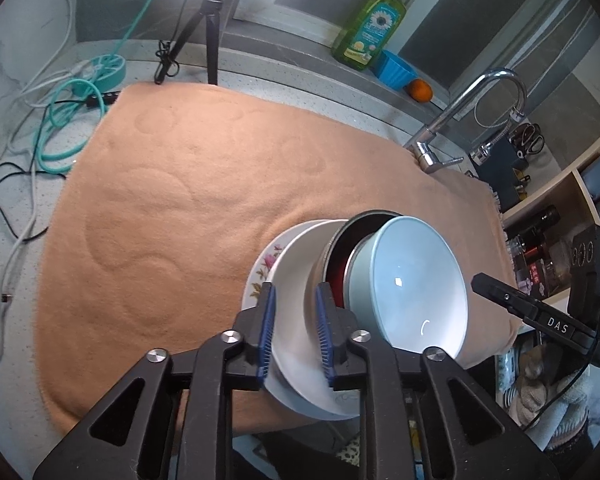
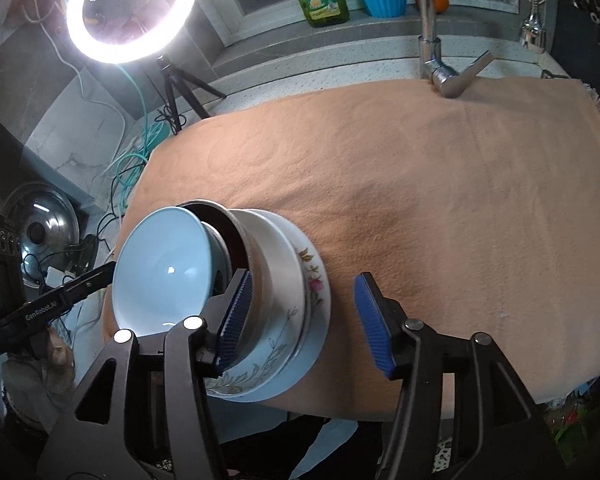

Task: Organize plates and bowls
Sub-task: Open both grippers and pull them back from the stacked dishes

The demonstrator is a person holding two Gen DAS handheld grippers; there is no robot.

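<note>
Kitchen counter under peach towel (image 2: pixel 440 184), tap (image 2: pixel 432 56) behind. Stack of plates and bowls (image 2: pixel 276 292) resting at near edge, blue bowl (image 2: pixel 164 268) uppermost. Left gripper (image 1: pixel 296 332) straddling white rim, jaws slightly parted, not pinching. Right gripper (image 2: pixel 304 320) gaping around plate edges. Advising: backing both straight away, avoiding nudging stack off edge.

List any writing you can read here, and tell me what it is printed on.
"DAS": on the black right gripper body, seen from the left wrist.
"GenRobot.AI": on the black left gripper body, seen from the right wrist.
Green dish soap bottle: daisy label, its text too blurred to read.
</note>
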